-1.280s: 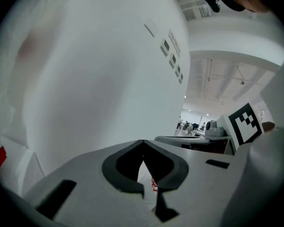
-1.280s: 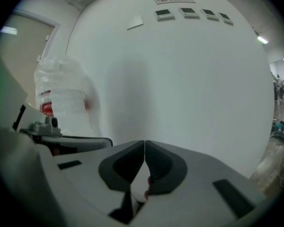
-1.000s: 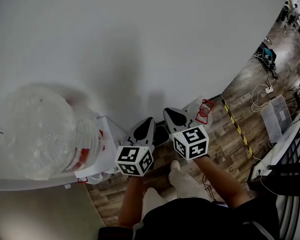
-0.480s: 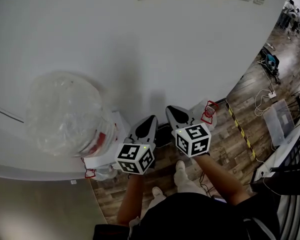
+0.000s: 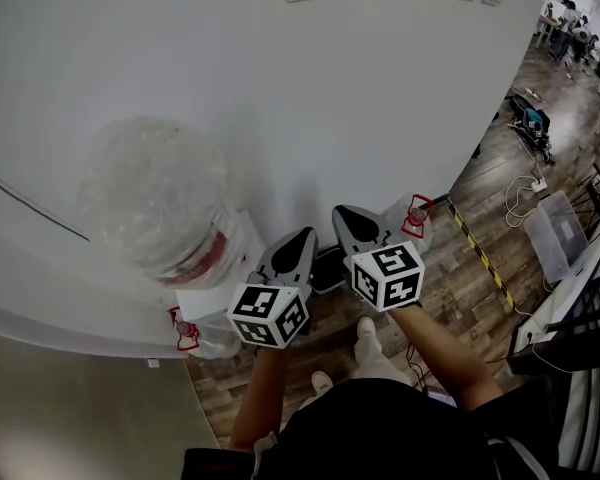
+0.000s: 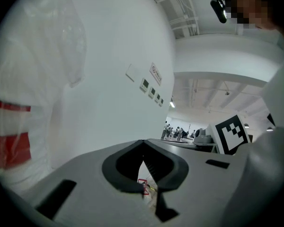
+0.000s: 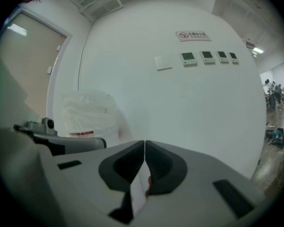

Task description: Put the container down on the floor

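Head view: container at left by the wall, both my jaws closed.
Plastic-wrapped container [image 5: 160, 203] sits against the wall [image 5: 280, 98], apart from my left hand-held gripper [image 5: 301, 237]; my right hand-held gripper [image 5: 339, 212] is just beside that, both pinched together on nothing; open wooden floor [image 5: 460, 268] stretches right.

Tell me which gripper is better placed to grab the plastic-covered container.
Left, likely. The left gripper sits nearer the container, which fills its view's left side; the right gripper is beyond it. Both are shut, so it must open first.
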